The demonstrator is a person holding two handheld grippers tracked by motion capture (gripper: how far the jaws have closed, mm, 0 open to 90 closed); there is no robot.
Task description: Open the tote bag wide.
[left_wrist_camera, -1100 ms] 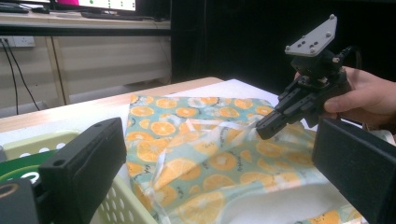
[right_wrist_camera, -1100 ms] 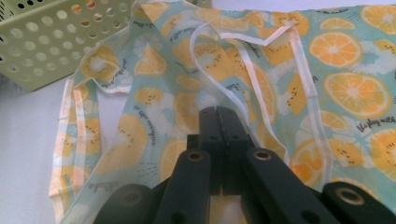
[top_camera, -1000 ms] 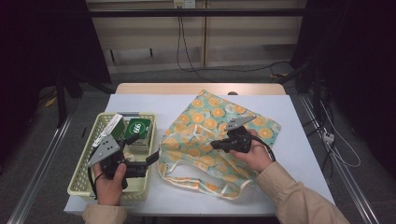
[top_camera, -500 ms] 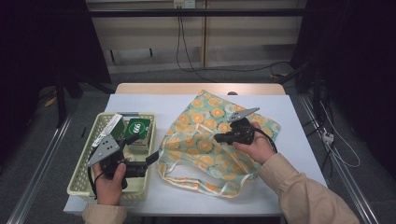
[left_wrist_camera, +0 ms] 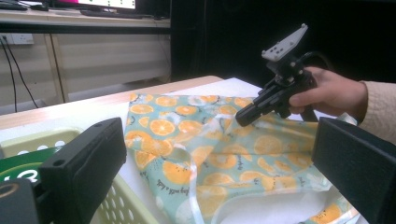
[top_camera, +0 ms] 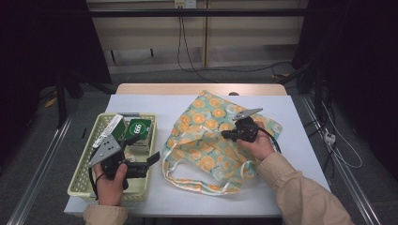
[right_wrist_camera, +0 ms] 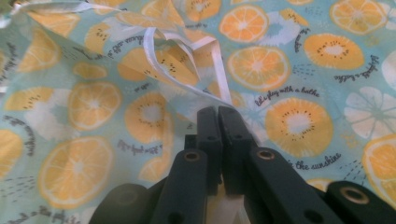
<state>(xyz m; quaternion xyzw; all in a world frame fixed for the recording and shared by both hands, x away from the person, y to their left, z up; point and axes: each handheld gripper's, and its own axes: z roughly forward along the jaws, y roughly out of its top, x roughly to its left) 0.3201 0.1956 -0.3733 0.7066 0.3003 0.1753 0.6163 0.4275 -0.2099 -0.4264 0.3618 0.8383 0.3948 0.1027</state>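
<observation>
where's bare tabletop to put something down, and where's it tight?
Free: the far strip of the table beyond the basket and the orange-print bag, and the right edge past the right gripper. A thinner band runs along the near edge under the bag's handles. Tight: the gap between basket and bag, where the left gripper sits; the basket holds boxes.

Bag [right_wrist_camera: 140,93]: cut off on all sides in right gripper view; lettering partly legible.
Right gripper [right_wrist_camera: 218,114]: jaw tips pressed together, white strap [right_wrist_camera: 205,88] ending at them; hold unclear.
Green box [left_wrist_camera: 18,168]: cropped at 9 o'clock, behind left jaw.
Basket [top_camera: 80,185]: near rim hidden under hand.
</observation>
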